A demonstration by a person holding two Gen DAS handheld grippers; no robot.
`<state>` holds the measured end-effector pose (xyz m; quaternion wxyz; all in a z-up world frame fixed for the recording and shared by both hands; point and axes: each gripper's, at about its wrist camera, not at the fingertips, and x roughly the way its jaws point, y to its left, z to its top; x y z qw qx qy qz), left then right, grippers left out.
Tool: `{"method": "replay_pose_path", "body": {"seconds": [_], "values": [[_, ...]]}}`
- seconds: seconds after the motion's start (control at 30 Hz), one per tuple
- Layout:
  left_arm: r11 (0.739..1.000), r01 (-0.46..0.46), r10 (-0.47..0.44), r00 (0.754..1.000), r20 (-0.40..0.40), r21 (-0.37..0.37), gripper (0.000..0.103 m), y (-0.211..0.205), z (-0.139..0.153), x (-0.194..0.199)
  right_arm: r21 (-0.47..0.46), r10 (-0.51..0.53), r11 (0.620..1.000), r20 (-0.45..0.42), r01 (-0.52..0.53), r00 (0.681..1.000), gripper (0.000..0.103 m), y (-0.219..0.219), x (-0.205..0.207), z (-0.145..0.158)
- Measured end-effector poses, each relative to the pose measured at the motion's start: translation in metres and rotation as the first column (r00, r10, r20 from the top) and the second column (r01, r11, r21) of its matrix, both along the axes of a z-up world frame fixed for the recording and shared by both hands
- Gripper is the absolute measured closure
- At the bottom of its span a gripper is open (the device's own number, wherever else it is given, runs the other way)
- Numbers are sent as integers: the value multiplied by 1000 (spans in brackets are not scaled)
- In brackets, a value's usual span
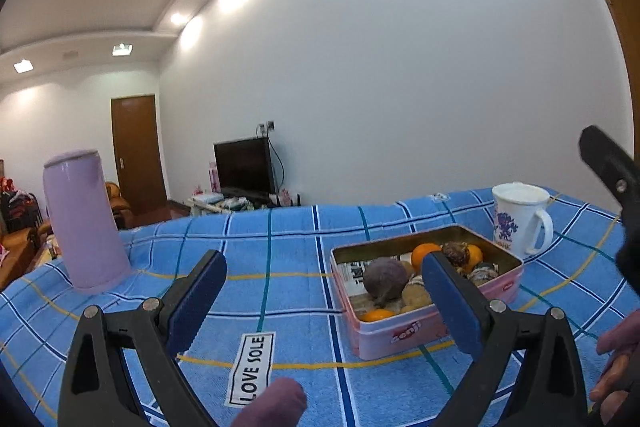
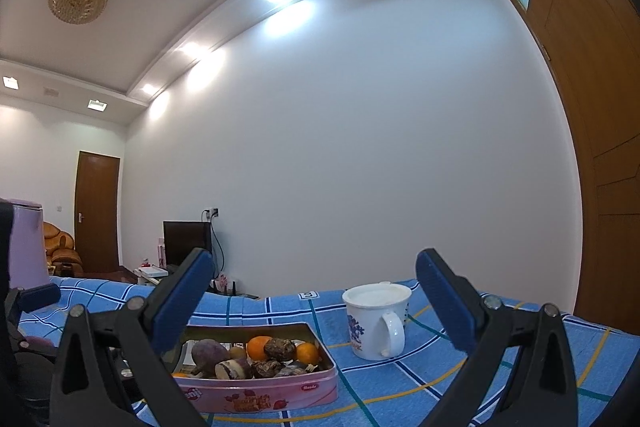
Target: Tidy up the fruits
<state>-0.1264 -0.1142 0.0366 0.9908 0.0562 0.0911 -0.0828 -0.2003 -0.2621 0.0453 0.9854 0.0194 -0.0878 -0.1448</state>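
A pink tin (image 1: 404,337) (image 2: 256,397) sits on the blue checked tablecloth (image 1: 280,239) and holds mixed produce: a purple round root (image 1: 385,279) (image 2: 209,351), oranges (image 1: 423,254) (image 2: 259,346), brown lumpy pieces (image 2: 280,348) and a cut purple piece (image 2: 234,369). My left gripper (image 1: 326,301) hovers open just left of the tin, its right finger in front of the tin. My right gripper (image 2: 314,301) is open above the tin's right end, nothing between its pads. Each gripper shows at the edge of the other's view.
A lilac jug (image 1: 82,221) stands at the far left of the table. A white lidded mug (image 1: 520,219) (image 2: 376,323) with blue print stands right behind the tin. A "LOVE SOLE" label (image 1: 252,369) lies on the cloth. A person's hand (image 1: 616,359) is at the right edge.
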Motion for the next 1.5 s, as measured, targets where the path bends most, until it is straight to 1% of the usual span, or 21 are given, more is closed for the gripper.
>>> {"method": "replay_pose_path", "body": {"seconds": [0.1, 0.37, 0.7, 1.5], "values": [[1000, 21, -21, 999, 31, -10, 4, 1, 2, -6, 2, 0, 1000, 0, 0, 1000, 0, 0, 0, 0], [1000, 28, -28, 999, -20, -14, 4, 0, 0, 3, 7, -1, 1000, -5, 1, 1000, 0, 0, 2, 0], [1000, 16, -16, 999, -52, -17, 4, 1, -2, 9, 11, -3, 1000, -9, 3, 1000, 0, 0, 2, -1], [1000, 14, -15, 998, -69, -13, 4, -1, -5, 12, 10, -3, 1000, -12, 3, 1000, 0, 0, 2, -1]]}}
